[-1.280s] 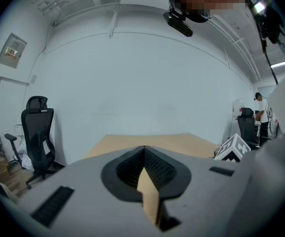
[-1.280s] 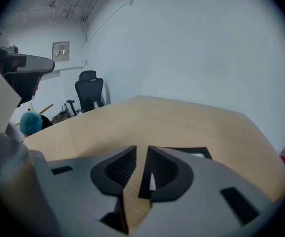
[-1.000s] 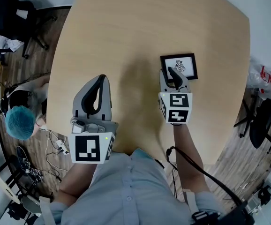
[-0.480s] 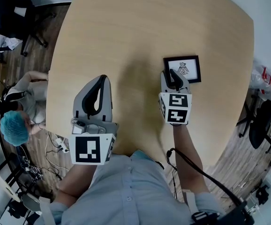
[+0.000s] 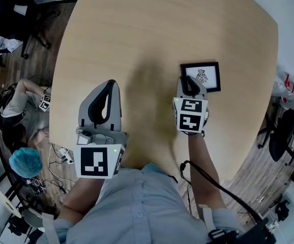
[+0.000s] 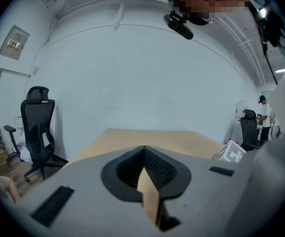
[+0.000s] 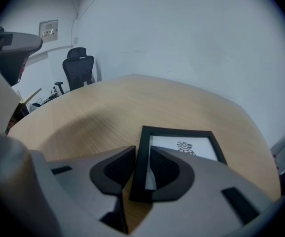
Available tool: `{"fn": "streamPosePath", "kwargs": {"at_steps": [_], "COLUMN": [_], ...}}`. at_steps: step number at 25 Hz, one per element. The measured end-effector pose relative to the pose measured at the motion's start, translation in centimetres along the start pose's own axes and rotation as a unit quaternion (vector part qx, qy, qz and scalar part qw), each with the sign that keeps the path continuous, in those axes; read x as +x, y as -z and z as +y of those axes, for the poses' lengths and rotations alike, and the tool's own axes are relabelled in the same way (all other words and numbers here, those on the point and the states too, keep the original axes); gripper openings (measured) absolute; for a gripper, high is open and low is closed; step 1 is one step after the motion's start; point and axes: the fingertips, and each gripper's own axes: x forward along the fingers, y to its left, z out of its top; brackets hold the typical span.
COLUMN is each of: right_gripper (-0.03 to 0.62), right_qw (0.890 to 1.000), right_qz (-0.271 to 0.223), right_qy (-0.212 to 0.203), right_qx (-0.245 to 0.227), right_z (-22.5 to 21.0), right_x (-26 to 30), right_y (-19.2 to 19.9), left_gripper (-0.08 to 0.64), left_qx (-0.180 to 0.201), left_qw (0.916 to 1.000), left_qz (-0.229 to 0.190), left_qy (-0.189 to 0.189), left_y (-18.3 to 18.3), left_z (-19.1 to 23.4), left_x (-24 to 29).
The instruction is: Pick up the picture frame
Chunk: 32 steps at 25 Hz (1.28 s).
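Observation:
A black picture frame [image 5: 208,77] [image 7: 182,147] with a white print lies flat on the round wooden table [image 5: 137,34], at its right side. My right gripper [image 5: 186,80] [image 7: 142,149] tilts down at the frame's near left corner. Its jaws are closing, with the frame's left rail between the pads and only a sliver of gap showing. My left gripper [image 5: 110,84] [image 6: 143,149] hovers over the table's near left part, well apart from the frame. Its jaws meet at the tips with nothing in them.
The table's edge curves close behind and to the right of the frame. A person in a teal cap [image 5: 26,161] and another person [image 5: 20,103] are on the floor at left. Office chairs [image 5: 284,131] [image 6: 38,127] stand around. A cable [image 5: 203,182] runs along my right arm.
My right gripper has sunk a little onto the frame's left rail and its jaws have narrowed. The left gripper has stayed put. The person in the teal cap has moved along the floor.

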Motion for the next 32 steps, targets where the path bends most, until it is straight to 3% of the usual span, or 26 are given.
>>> {"fn": "streamPosePath", "kwargs": {"at_steps": [8,13,20,26,32], "right_gripper": [0.064,0.063,0.063,0.063,0.064], "right_qw": [1.0,0.999,0.995,0.982,0.957], "right_qz": [-0.004,-0.04,-0.102,-0.191,-0.289], "right_qy": [-0.004,0.003,0.009,0.006,0.001], "right_qx": [-0.009,-0.006,-0.001,-0.001,-0.002], "right_z": [0.2,-0.4,-0.6,-0.9,-0.9], "right_x": [-0.1,-1.0,-3.2,-8.9,-17.5], "right_y": [0.1,-0.3,-4.0,-8.0,-12.3], "left_gripper": [0.002,0.002,0.002,0.002,0.002], "left_qx": [-0.003,0.001,0.005,0.016,0.022], "left_qw": [1.0,1.0,0.9998,0.9981,0.9951], "left_qz": [-0.003,-0.006,-0.021,-0.06,-0.096], "left_qy": [-0.001,-0.006,-0.001,0.005,0.009], "left_y": [-0.2,-0.1,-1.1,-2.5,-3.6], "left_z": [0.1,-0.1,-0.2,-2.1,-4.2], "left_x": [0.1,-0.5,-1.1,-3.1,-5.9]}}
